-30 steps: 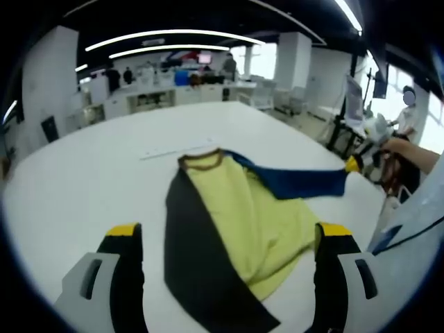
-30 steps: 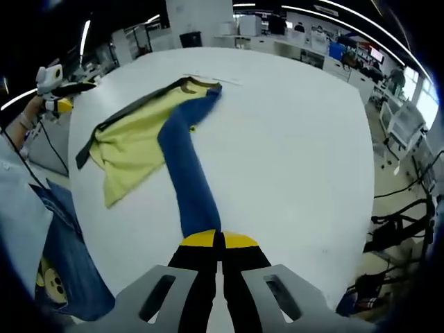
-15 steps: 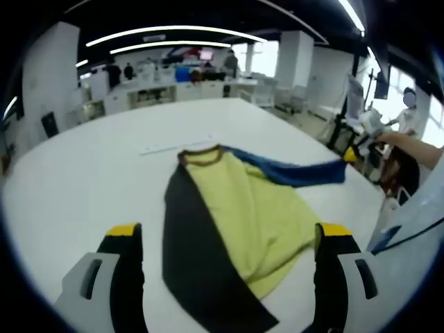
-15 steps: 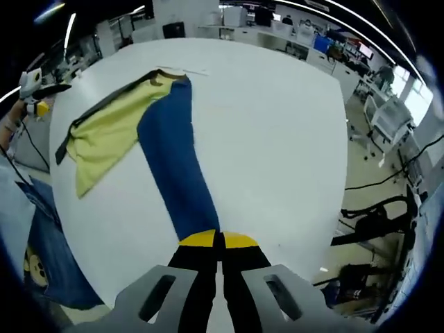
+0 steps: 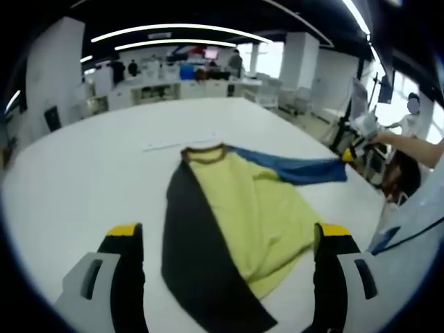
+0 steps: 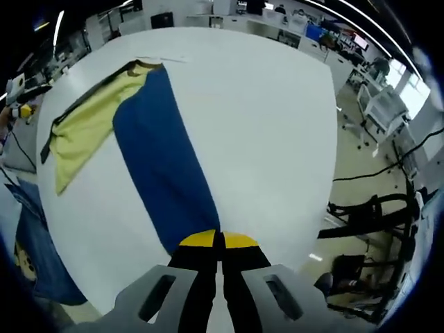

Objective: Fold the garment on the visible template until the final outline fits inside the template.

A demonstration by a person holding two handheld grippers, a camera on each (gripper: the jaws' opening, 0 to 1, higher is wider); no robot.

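While the garment [image 5: 236,222] lies on the white bench [image 5: 83,173] with its yellow panel up and a black panel along one side, the right gripper [image 6: 220,243] is clenched on the blue sleeve [image 6: 163,159], drawn out taut from the collar. Left gripper [image 5: 229,239] is released, jaws wide apart above the garment's lower edge.

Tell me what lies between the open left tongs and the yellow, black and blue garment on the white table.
Nothing: in the left gripper view the garment's black and yellow hem already lies between the open left tongs.
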